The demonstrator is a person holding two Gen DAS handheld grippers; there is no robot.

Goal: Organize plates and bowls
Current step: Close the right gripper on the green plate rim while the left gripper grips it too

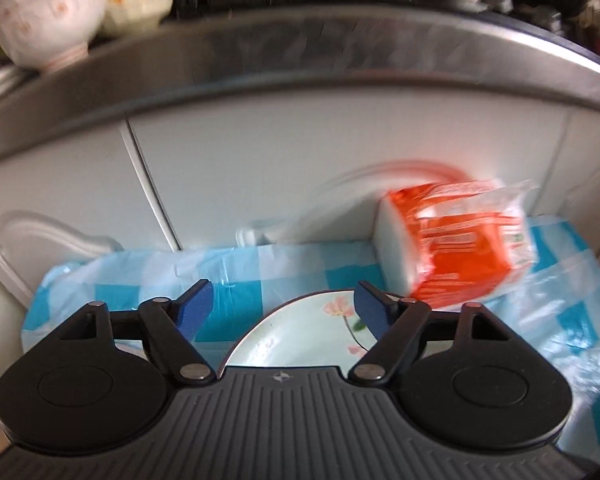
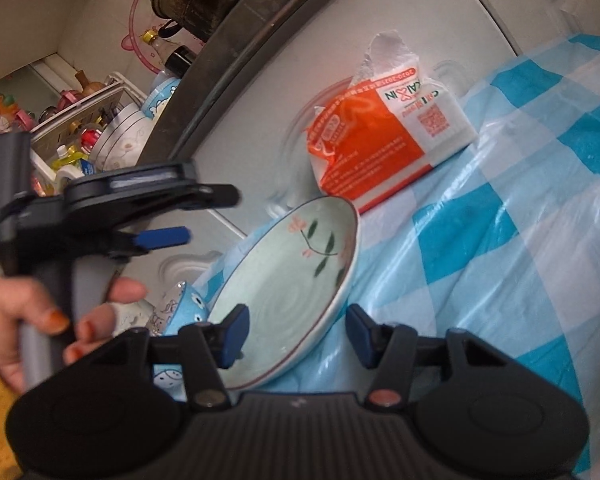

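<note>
The right claw (image 2: 296, 336) has the pale green flowered plate (image 2: 292, 276) by its near rim, one blue pad inside the dish and the other outside it; the jaws stand about half open, though I cannot tell if both pads press on the rim; the plate tilts up off the blue-checked plastic cloth (image 2: 520, 216) covering the bench; just beyond it an orange and white packet (image 2: 380, 148) leans against the white cabinet front (image 2: 440, 8); a blue owl-patterned bowl (image 2: 188, 308) sits beside the plate's left edge; further left, a hand (image 2: 28, 320) grips the grey handle of the left claw (image 1: 282, 312); that claw gapes wide with nothing between its pads, hovering over the same plate (image 1: 312, 332); up on the steel-edged counter (image 1: 300, 64) stand two more patterned bowls (image 1: 48, 20), blurred.
</note>
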